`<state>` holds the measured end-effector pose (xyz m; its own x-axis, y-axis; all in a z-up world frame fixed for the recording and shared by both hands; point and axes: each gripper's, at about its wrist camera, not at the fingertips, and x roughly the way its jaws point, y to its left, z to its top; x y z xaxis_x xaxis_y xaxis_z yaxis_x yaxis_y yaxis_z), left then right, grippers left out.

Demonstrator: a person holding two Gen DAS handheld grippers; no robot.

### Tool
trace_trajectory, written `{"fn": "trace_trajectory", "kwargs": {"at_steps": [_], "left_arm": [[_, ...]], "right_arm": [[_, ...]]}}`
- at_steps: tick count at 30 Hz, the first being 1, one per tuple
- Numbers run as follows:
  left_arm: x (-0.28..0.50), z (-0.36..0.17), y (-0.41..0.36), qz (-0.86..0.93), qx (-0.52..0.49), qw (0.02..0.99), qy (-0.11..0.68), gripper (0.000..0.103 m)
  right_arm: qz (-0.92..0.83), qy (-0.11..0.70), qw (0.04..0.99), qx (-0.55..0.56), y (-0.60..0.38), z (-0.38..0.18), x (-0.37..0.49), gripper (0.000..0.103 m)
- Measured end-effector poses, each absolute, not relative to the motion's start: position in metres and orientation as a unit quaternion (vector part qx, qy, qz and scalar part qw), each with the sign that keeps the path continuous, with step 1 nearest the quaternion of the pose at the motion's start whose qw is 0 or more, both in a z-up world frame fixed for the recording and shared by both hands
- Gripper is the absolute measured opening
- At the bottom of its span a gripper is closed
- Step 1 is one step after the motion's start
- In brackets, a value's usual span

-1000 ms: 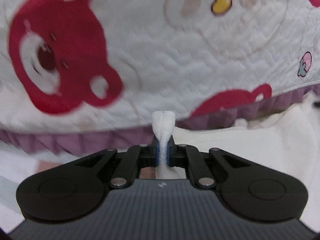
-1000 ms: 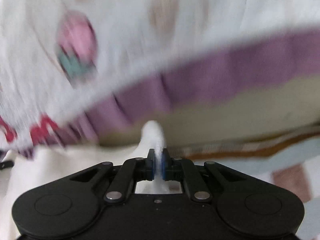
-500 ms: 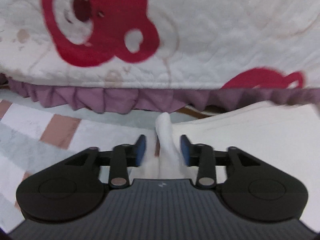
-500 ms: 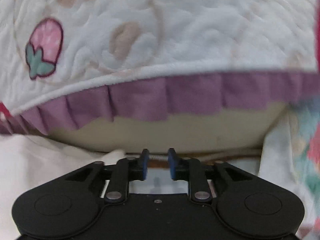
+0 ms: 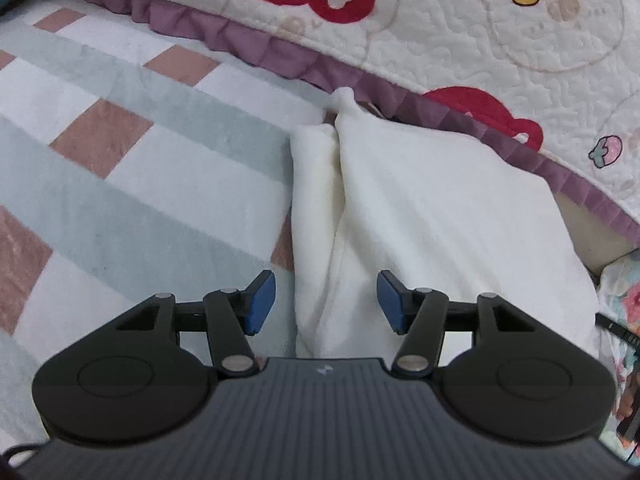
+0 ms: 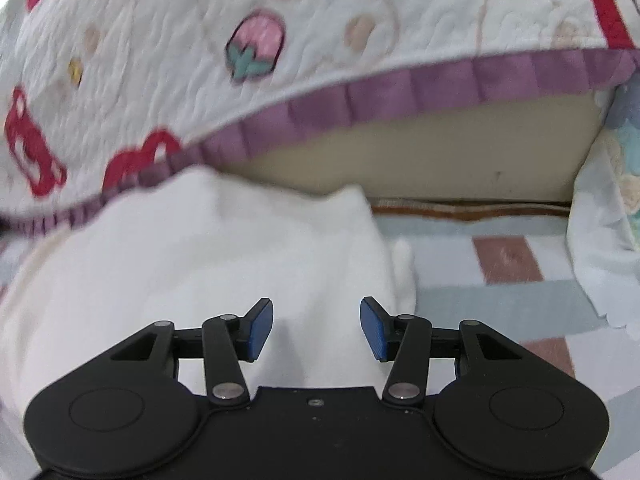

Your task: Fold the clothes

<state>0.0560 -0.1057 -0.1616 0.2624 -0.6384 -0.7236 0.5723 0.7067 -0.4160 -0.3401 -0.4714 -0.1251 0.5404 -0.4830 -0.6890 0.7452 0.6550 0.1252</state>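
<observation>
- The cream garment lay folded on the checked blanket, its far edge tucked against the purple-frilled quilt at the far side.
- The left tool had just been opening; its blue pads stood apart, nothing pressed between them, above the garment's near left edge.
- The right tool had likewise just been opening, pads apart over the garment's near right part, gripping nothing.

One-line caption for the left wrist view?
Left gripper, jaws just opened, above the folded white garment lying on a checked blanket.
</observation>
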Motion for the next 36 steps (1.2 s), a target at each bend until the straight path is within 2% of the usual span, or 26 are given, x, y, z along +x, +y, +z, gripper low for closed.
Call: {"fn": "trace_trajectory", "kwargs": {"at_steps": [4, 8, 17, 23, 33, 34, 36], "left_arm": [[0.042, -0.162, -0.103, -0.379, -0.027, 0.796, 0.471, 0.058], [0.033, -0.161, -0.095, -0.363, -0.029, 0.801, 0.475, 0.058], [0.027, -0.152, -0.088, -0.355, -0.058, 0.809, 0.465, 0.059], [0.017, -0.156, -0.093, -0.364, -0.064, 0.801, 0.471, 0.059], [0.016, -0.168, -0.103, -0.365, -0.052, 0.796, 0.48, 0.065], [0.014, -0.169, -0.106, -0.371, -0.041, 0.799, 0.471, 0.062], [0.008, -0.165, -0.11, -0.382, -0.019, 0.807, 0.45, 0.011]], "right_arm": [[-0.411, 0.356, 0.817, 0.19, -0.468, -0.15, -0.351, 0.051], [-0.439, 0.318, 0.802, 0.251, -0.467, -0.152, -0.378, 0.051], [-0.432, 0.248, 0.818, 0.289, -0.427, -0.119, -0.389, 0.056], [-0.428, 0.28, 0.821, 0.252, -0.416, -0.133, -0.382, 0.057], [-0.448, 0.251, 0.782, 0.354, -0.42, -0.146, -0.403, 0.06], [-0.445, 0.251, 0.782, 0.358, -0.418, -0.149, -0.403, 0.061], [-0.443, 0.249, 0.78, 0.365, -0.415, -0.154, -0.401, 0.062]]}}
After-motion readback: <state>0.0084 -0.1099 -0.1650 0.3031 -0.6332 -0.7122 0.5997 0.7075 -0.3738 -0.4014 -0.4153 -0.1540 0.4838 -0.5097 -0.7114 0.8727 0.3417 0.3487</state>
